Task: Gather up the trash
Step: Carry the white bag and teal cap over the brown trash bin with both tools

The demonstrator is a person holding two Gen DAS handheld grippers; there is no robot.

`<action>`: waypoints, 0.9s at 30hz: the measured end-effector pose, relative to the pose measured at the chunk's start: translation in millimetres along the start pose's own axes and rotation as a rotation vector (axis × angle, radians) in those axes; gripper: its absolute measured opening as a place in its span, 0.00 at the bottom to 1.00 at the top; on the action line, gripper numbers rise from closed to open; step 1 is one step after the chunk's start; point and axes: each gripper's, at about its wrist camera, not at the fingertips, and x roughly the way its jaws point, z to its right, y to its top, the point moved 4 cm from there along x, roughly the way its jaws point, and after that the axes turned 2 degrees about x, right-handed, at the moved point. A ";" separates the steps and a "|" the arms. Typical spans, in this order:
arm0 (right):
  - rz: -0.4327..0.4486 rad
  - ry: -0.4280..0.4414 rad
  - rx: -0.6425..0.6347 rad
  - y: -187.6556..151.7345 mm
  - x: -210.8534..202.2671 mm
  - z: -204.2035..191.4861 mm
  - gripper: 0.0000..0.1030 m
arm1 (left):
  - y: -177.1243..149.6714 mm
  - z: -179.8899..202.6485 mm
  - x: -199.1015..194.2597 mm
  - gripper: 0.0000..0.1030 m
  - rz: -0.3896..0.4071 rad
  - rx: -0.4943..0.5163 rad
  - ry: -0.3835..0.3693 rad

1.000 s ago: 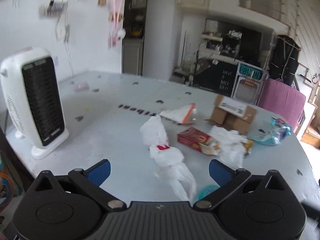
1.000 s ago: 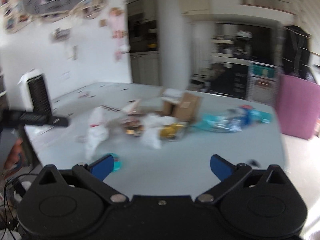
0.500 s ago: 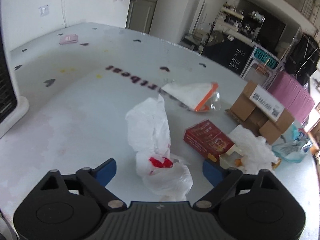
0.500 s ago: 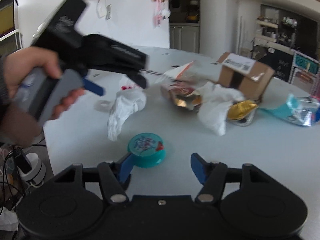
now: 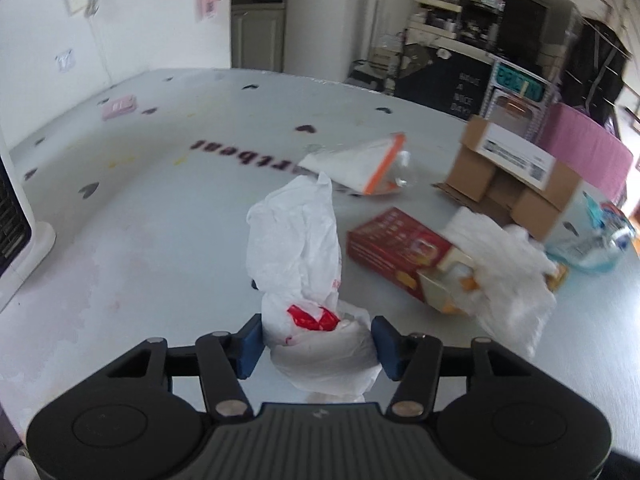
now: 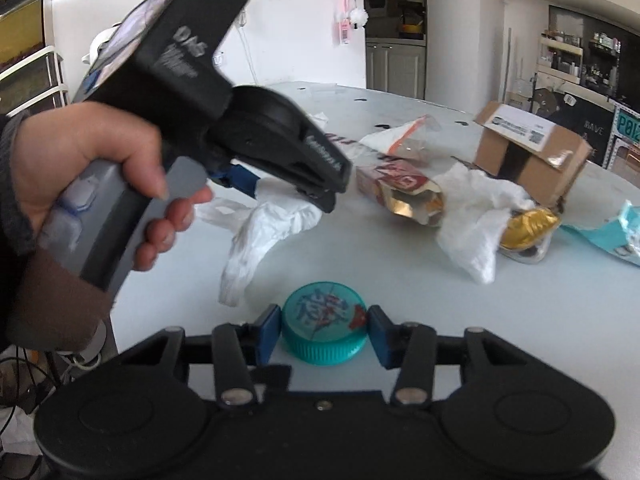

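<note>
My left gripper [image 5: 318, 346] is closed around a crumpled white plastic bag with a red mark [image 5: 296, 252] on the pale table; both blue pads touch it. The bag also shows in the right wrist view [image 6: 272, 224], under the left gripper's body. My right gripper [image 6: 324, 334] has its blue pads on either side of a teal round lid [image 6: 324, 328] near the table's front edge. Beyond lie a red box [image 5: 394, 250], crumpled white paper [image 5: 508, 264], a gold wrapper [image 6: 524, 228] and a zip bag with an orange strip [image 5: 360, 164].
A brown cardboard box [image 5: 512, 176] stands at the back right, with a teal wrapper [image 5: 600, 240] beside it. A white heater [image 5: 16, 216] stands at the left edge. A pink chair [image 5: 588, 148] sits behind the table. The hand holding the left gripper [image 6: 92, 172] fills the left of the right wrist view.
Both grippers moved down and forward and narrowed from wide open. The left one closed around the white plastic bag; the right one closed around the teal lid.
</note>
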 end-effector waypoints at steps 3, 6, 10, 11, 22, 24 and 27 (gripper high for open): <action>0.014 -0.002 0.031 -0.6 -17.5 11.0 0.47 | -9.1 6.8 -14.7 0.56 0.018 0.025 -0.006; 0.026 -0.030 0.053 -0.6 -36.4 22.8 0.47 | -17.4 12.9 -30.2 0.56 0.034 0.027 -0.019; 0.041 -0.061 0.101 -3.1 -65.7 39.5 0.47 | -27.2 25.6 -56.0 0.56 0.069 0.041 -0.022; 0.042 -0.072 0.109 -4.3 -73.5 43.7 0.47 | -29.4 29.7 -63.2 0.56 0.081 0.048 -0.020; 0.097 -0.155 0.202 -27.8 -167.5 90.5 0.47 | -58.4 92.3 -143.0 0.56 0.176 0.111 -0.049; 0.104 -0.170 0.225 -33.0 -181.8 100.9 0.47 | -68.3 107.7 -153.9 0.56 0.181 0.122 -0.067; 0.114 -0.203 0.253 -45.0 -206.9 118.2 0.47 | -79.7 132.2 -165.8 0.56 0.189 0.140 -0.097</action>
